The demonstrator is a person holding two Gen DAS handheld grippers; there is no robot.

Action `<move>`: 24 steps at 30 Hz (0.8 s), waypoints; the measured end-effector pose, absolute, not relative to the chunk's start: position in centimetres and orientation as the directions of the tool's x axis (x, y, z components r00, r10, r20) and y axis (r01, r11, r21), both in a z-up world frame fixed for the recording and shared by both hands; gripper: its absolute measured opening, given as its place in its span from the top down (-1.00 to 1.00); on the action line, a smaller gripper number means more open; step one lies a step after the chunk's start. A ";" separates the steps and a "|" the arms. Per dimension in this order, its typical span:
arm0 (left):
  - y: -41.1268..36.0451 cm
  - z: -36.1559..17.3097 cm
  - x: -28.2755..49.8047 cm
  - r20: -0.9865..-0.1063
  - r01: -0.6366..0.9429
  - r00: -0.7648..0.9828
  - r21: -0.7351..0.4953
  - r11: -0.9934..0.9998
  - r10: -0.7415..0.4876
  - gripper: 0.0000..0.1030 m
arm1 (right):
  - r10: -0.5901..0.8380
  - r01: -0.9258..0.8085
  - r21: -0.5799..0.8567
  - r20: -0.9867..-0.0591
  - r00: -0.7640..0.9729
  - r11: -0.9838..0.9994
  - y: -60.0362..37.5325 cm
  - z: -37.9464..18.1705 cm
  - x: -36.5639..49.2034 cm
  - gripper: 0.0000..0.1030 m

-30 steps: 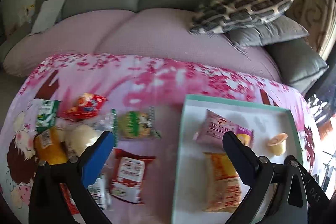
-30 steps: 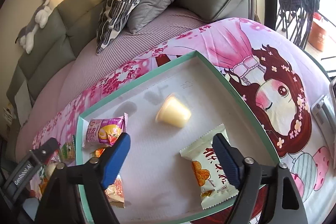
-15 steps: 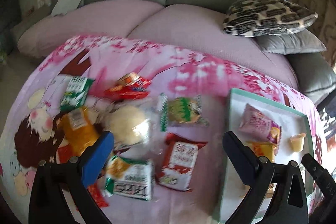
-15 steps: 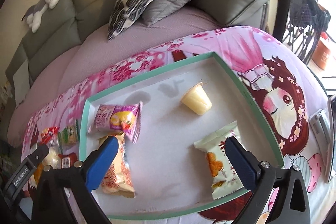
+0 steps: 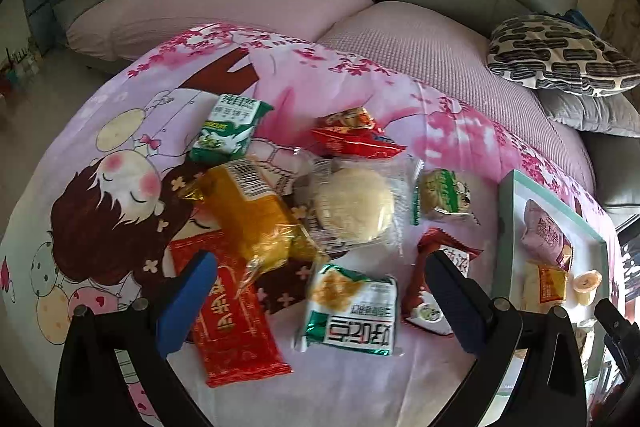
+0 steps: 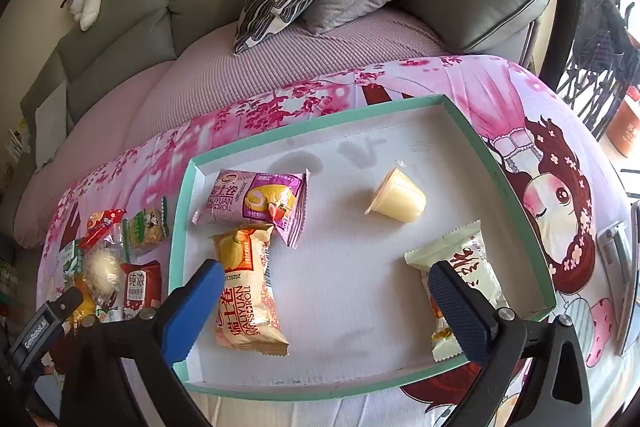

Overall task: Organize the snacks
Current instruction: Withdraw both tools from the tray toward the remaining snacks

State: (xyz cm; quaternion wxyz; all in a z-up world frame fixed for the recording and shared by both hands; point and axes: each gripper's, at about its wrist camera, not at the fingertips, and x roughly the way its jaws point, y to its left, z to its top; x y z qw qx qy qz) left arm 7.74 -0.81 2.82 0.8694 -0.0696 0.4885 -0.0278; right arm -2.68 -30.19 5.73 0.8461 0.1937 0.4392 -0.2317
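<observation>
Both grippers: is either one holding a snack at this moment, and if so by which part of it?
Nothing is held. The left gripper hangs open above the loose snack pile, and the right gripper, whose jaws have just been opening, hangs open over the tray, gripping no packet.

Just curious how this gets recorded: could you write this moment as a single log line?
stage: sorting snacks | left tool: open, above loose snack pile | right tool: open, jaws just opened, nothing between, above tray | in tray: four snacks

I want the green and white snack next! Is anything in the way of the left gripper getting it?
Nothing visible blocks it. The left gripper is open, and the green and white packet lies flat on the cloth between its fingers, uncovered.
</observation>
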 end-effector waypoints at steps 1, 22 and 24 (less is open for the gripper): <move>-0.6 2.8 7.7 -0.844 -0.026 0.523 -0.152 0.988 -0.117 -1.00 | -0.223 0.564 0.121 -0.835 0.502 0.817 -30.2 5.6 -2.7 -1.00; 2.5 5.6 7.9 -0.776 0.009 0.622 -0.128 0.992 -0.106 -1.00 | -0.083 0.384 0.191 -0.801 0.593 0.903 -24.2 6.7 -0.7 -1.00; 3.1 5.9 7.8 -0.765 0.010 0.633 -0.142 0.990 -0.116 -1.00 | -0.050 0.357 0.214 -0.795 0.604 0.909 -23.0 6.7 -0.3 -1.00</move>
